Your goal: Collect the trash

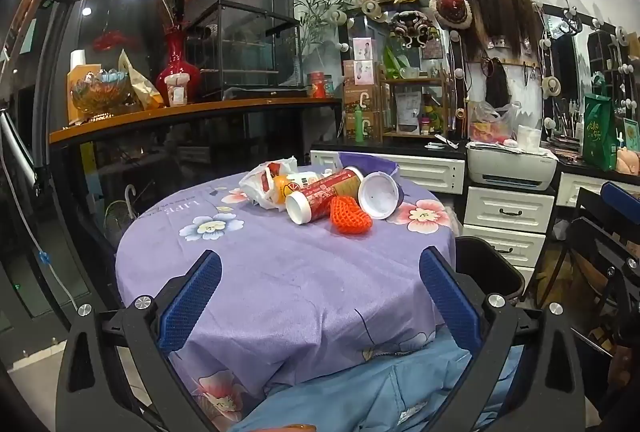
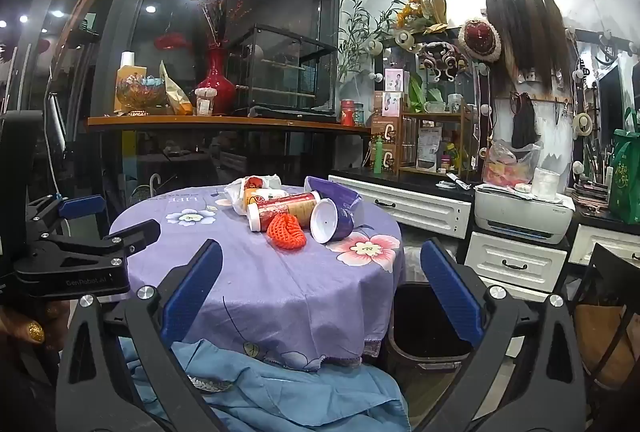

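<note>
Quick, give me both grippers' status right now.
Left gripper: open, holding nothing, short of the trash on the table.
Right gripper: open, holding nothing, also short of the trash.

Round table (image 1: 280,292) (purple floral cloth) bears tipped cups (image 1: 320,199), white bag (image 1: 260,179), orange knit (image 1: 350,218).

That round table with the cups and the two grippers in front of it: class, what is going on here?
A person holds a two-finger gripper in each hand, facing a round table under a purple flowered cloth. Both the left gripper and the right gripper are wide open and empty, short of the pile. The trash lies untouched at the far side: a red cup on its side, a purple cup, an orange knitted piece and a white plastic bag. A dark bin stands beside the table. Nothing is collected yet.
</note>
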The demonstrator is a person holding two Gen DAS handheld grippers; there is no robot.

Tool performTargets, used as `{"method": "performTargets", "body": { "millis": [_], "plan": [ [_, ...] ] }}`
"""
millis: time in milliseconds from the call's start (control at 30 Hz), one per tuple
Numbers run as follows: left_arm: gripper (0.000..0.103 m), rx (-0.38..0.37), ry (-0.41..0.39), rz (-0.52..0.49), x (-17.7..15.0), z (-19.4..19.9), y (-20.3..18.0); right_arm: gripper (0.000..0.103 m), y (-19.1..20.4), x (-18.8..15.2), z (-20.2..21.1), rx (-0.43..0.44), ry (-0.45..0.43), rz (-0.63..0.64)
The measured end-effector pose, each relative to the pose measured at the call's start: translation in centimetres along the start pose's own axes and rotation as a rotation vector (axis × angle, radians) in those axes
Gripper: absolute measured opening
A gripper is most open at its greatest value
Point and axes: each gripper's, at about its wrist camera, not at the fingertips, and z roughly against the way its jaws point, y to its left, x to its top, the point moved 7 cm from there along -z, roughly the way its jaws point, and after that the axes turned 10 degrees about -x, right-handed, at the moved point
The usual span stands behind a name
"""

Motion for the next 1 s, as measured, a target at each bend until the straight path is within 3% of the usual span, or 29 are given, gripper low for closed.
{"method": "performTargets", "body": {
  "millis": [1000],
  "plan": [
    [0.098, -0.003, -0.003, 0.008, -0.03, 0.05, 0.04, 0.098, 0.48, -0.20, -0.07, 0.003, 0.004, 0.002]
  ]
}}
